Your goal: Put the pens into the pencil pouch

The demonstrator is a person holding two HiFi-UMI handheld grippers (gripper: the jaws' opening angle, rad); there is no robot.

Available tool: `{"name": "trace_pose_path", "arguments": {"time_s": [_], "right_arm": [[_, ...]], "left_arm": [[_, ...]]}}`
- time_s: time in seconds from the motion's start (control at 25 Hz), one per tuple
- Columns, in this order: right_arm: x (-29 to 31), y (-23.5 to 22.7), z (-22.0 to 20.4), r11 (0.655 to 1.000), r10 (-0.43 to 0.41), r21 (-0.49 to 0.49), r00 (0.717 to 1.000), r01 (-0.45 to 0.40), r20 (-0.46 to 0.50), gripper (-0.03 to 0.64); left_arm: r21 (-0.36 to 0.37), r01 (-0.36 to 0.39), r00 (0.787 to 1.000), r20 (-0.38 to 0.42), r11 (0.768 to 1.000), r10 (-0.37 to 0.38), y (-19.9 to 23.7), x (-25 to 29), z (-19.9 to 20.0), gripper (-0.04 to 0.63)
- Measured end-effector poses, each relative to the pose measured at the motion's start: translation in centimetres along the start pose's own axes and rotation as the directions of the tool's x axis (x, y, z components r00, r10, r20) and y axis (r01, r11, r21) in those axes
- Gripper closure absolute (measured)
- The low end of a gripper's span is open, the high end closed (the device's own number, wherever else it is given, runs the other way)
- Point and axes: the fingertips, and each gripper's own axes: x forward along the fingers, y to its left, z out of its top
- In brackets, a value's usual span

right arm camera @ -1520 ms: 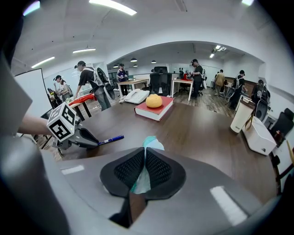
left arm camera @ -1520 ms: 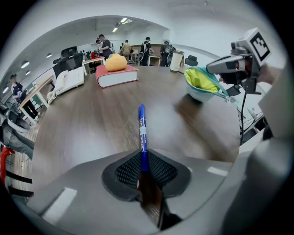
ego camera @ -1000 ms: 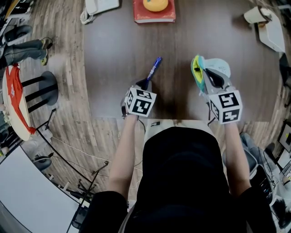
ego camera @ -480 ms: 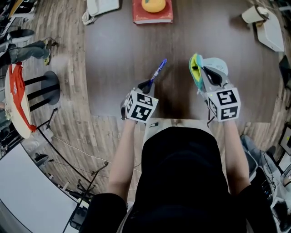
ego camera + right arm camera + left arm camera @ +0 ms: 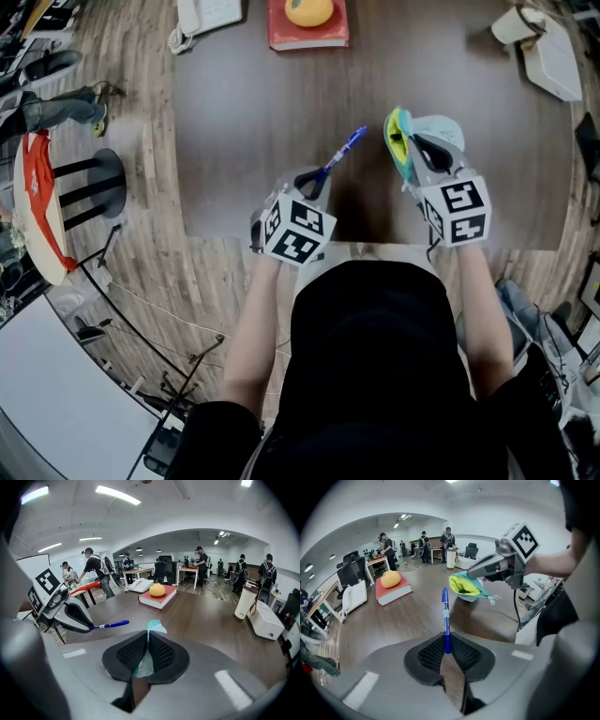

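- My left gripper (image 5: 314,180) is clamped on the blue plastic pen (image 5: 342,155), its pads pinching the barrel's lower end (the left gripper view shows the black ribbed pads pressed to either side of it).
- The pen sticks out from those jaws toward 1 o'clock in the head view, with its free end in the air above the dark brown wooden table (image 5: 244,112).
- My right gripper (image 5: 419,148) is closed on the teal fabric pencil pouch (image 5: 441,131). In the right gripper view a fold of teal cloth is squeezed between the pads.
- The pouch sits at 3 o'clock from the pen's tip, near it but apart. Its mouth gapes toward the pen and shows a yellow-green lining.
- A red hardcover book (image 5: 307,28) lies at 12 o'clock on the table's far edge, with a round orange-yellow object (image 5: 307,9) on top.
- A white desk telephone (image 5: 202,14) sits at 11 o'clock, just beside the book.
- A white boxy appliance (image 5: 553,61) stands at 2 o'clock, well apart from the pouch.
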Motion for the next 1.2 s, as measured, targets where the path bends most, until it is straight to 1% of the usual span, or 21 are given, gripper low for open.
{"name": "trace_pose_path", "arguments": {"time_s": [0.16, 0.6, 0.84, 1.2], "right_arm": [[-0.3, 0.1, -0.2, 1.0, 0.008, 0.0, 1.0, -0.008, 0.003, 0.595], [-1.2, 0.1, -1.0, 1.0, 0.029, -0.01, 1.0, -0.029, 0.003, 0.595], [-1.5, 0.4, -2.3, 0.999, 0.042, -0.008, 0.999, -0.042, 0.006, 0.595], [-1.6, 0.5, -2.8, 0.998, 0.055, -0.009, 0.998, -0.055, 0.011, 0.595]], "left_arm": [[0.033, 0.022, 1.0, 0.004, 0.999, -0.022, -1.4, 0.1, 0.8, 0.557], [0.095, 0.089, 0.995, -0.043, 0.991, -0.086, -6.2, 1.5, 1.5, 0.557], [0.107, 0.093, 0.994, -0.062, 0.99, -0.087, -8.0, 2.5, 0.8, 0.557], [0.111, 0.085, 0.994, -0.071, 0.99, -0.077, -8.4, 3.0, 0.8, 0.557]]}}
